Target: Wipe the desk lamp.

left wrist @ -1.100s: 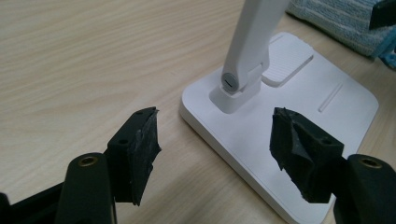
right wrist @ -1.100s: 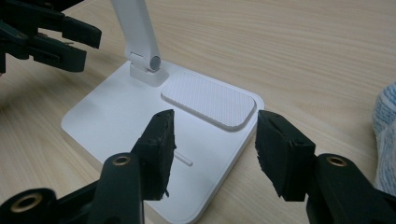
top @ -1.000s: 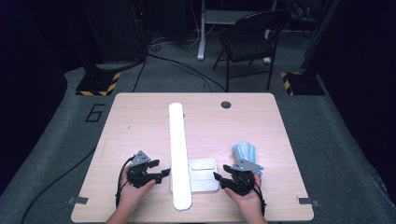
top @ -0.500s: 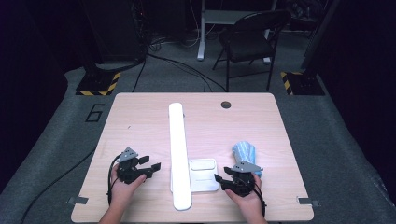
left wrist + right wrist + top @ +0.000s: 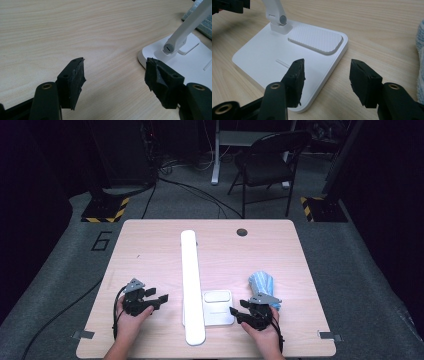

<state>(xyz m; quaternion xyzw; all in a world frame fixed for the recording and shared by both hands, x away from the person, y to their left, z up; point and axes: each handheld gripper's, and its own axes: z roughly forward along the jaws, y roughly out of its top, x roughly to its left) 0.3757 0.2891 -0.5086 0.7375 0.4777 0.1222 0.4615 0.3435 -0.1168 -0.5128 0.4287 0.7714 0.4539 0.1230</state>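
Since a second ago the left gripper (image 5: 159, 299) has slid away from the desk lamp (image 5: 192, 285) toward the desk's (image 5: 150, 245) left edge, while the right gripper (image 5: 239, 313) has kept its place at the lamp's base (image 5: 274, 65). The lamp lies folded near the middle of the front edge, its long white arm (image 5: 190, 270) stretched toward the far edge and its flat base, with a ribbed pad (image 5: 315, 39), just right of the arm. The left gripper's tongs stand apart with nothing between them, hovering over bare wood beside the base corner and the hinge (image 5: 169, 48). The right gripper's tongs also stand apart, and the pads (image 5: 295, 75) press on nothing; they straddle the near corner of the base without gripping it. A crumpled blue cloth (image 5: 262, 283) lies just behind the right hand, near the right edge. The step in hand looks like an approach to the lamp, probably steadying the base so the arm can be raised. The next move calls for the right tongs to come down on the thin base edge and pinch or press it, and for the left gripper to return to the arm near the hinge, since the light base could tip or skid.
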